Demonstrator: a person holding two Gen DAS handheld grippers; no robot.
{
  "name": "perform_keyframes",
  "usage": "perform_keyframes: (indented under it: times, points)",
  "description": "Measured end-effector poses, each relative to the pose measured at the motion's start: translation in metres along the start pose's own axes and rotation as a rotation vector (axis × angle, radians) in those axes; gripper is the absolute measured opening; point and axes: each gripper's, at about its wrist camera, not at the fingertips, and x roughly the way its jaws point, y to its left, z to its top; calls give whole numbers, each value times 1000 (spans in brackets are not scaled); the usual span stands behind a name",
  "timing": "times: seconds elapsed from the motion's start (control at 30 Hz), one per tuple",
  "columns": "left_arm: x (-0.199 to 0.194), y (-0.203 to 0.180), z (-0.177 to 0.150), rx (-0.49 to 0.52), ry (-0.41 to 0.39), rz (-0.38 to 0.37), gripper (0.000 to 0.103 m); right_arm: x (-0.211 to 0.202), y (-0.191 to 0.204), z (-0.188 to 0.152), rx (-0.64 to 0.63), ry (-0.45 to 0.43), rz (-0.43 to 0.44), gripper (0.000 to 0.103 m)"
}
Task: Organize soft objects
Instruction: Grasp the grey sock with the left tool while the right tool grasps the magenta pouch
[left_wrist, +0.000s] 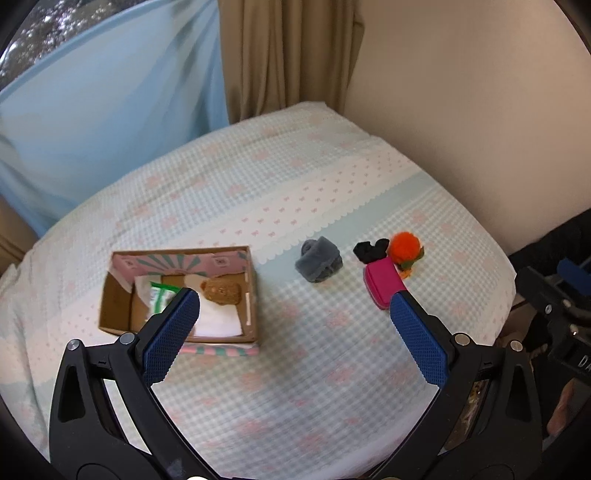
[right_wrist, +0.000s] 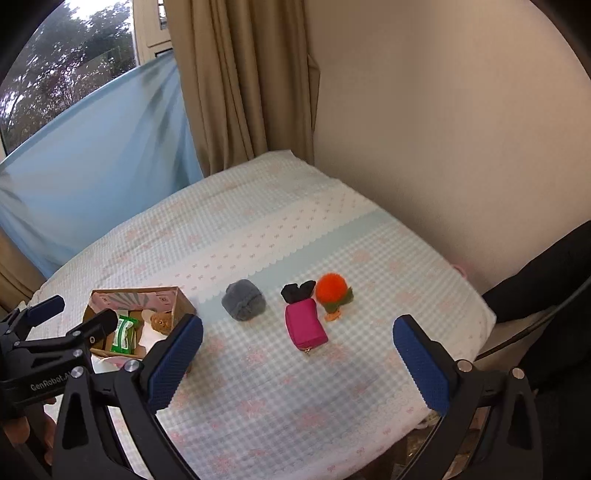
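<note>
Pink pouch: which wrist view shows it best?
The right wrist view: the pink pouch lies fully visible, unobstructed, between the fingers. In the left wrist view, a blue finger pad overlaps the pouch's near end, hiding part of it.

Matt cardboard box (left_wrist: 251, 291), fuzzy grey plush (left_wrist: 318, 264), textured rubbery tongs pads (left_wrist: 417, 332).

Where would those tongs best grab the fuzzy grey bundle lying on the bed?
Probably from above, pinching across the middle of the grey bundle. It sits as a rounded, squashy lump with bare bedspread on every side, so the fingers can drop either side of it. The right tongs hang open and look better placed than the left tongs.
</note>
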Motion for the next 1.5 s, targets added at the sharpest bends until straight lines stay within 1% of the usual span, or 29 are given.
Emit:
perform_keyframes:
  times: [0.07,0.17,0.37,0.5,0.67,0.87,0.97,1.17,1.23,1.27,1.3,1.33,1.37,1.4,1.43,1.47,1.5]
  points:
    - [24,-8,6,-17,40,5,103,24,-9,1,0,32,7,103]
    - [52,-18,13,-40,77,0,103,59,-21,2,-5,85,27,103]
    - [125,-38,31,-48,176,26,103,131,-39,3,-5,201,41,103]
    - [174,-49,43,-32,245,46,103,171,-44,6,-19,258,46,103]
    - [240,-54,52,-23,323,54,103,221,-44,8,-16,331,61,103]
    - [304,-58,48,-5,410,69,103,269,-37,-3,-19,417,67,103]
    - [336,-59,42,-4,455,73,103,292,-31,-13,-44,466,63,103]
    - [382,-58,27,4,517,99,102,335,-19,-32,-97,537,54,103]
    - [391,-58,24,9,532,100,98,346,-17,-37,-109,560,50,103]
    - [396,-59,23,11,543,87,93,352,-15,-41,-116,580,41,102]
    - [400,-61,23,14,550,80,90,357,-15,-43,-119,594,37,100]
    - [403,-64,23,22,554,75,89,361,-14,-45,-119,612,40,95]
    - [406,-68,23,41,555,70,85,364,-13,-47,-120,622,41,91]
    - [408,-71,22,52,558,68,80,366,-12,-48,-124,628,38,89]
    - [411,-75,22,65,560,64,78,368,-11,-49,-132,637,32,87]
    - [413,-79,22,76,560,62,72,371,-10,-51,-139,646,29,84]
    - [415,-82,22,83,560,60,70,375,-9,-52,-144,656,28,82]
